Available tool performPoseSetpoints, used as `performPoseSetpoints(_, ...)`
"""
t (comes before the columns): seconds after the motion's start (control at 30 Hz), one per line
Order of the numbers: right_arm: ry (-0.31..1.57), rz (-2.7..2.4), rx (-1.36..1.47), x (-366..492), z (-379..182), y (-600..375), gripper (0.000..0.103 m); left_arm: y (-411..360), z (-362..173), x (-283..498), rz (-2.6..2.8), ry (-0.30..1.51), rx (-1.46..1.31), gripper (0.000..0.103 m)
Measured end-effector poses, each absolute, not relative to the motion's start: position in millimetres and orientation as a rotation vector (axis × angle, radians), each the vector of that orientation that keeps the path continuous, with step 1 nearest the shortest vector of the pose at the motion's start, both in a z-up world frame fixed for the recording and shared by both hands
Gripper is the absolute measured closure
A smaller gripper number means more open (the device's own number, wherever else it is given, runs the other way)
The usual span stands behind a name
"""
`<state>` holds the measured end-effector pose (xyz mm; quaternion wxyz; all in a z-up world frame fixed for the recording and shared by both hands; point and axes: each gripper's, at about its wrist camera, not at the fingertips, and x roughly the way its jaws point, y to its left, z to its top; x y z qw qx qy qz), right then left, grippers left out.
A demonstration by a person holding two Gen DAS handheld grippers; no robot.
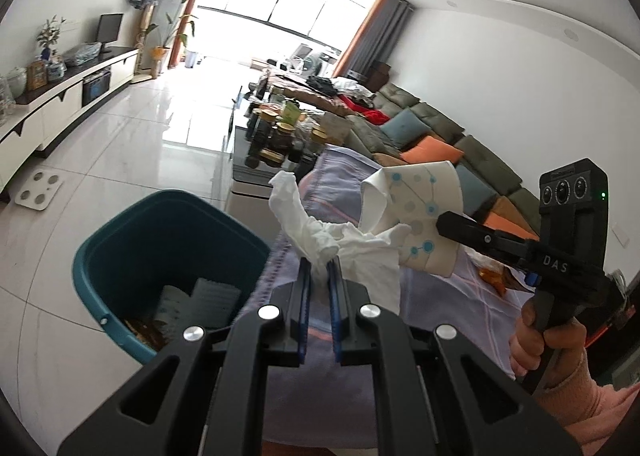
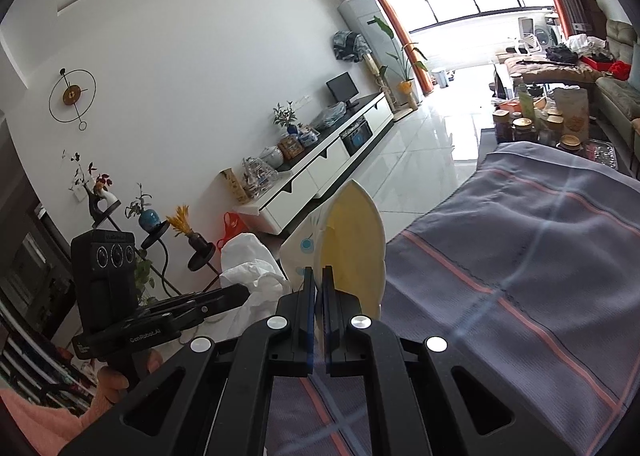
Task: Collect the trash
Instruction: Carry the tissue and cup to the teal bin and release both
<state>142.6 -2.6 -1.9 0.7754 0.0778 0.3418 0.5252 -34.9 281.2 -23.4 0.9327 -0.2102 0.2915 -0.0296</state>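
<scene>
Two pieces of trash are up in the air at once, one per tool, and that looks like the point: a single trip to the teal bin [image 1: 160, 256] that sits on the floor just beside the cloth-covered table [image 2: 520, 256], some rubbish already lying in its bottom. The left gripper [image 1: 320, 268] is clamped nearly closed on a crumpled white tissue [image 1: 320, 232], which fans out above its blue pads. The right gripper [image 2: 318, 276] is pinched fully together on the wall of a squashed paper cup [image 2: 352, 240], dotted outside, yellowish inside. Both loads hang over the table edge, close to each other, with the bin off to the left and below.
</scene>
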Motion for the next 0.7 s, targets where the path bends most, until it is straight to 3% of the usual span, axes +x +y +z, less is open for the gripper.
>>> performPoseSetpoints(0.7,0.797,1.145,0.018,141,-15,78,0.099,338,-55,-38,0.098,0.64,-0.517,0.093)
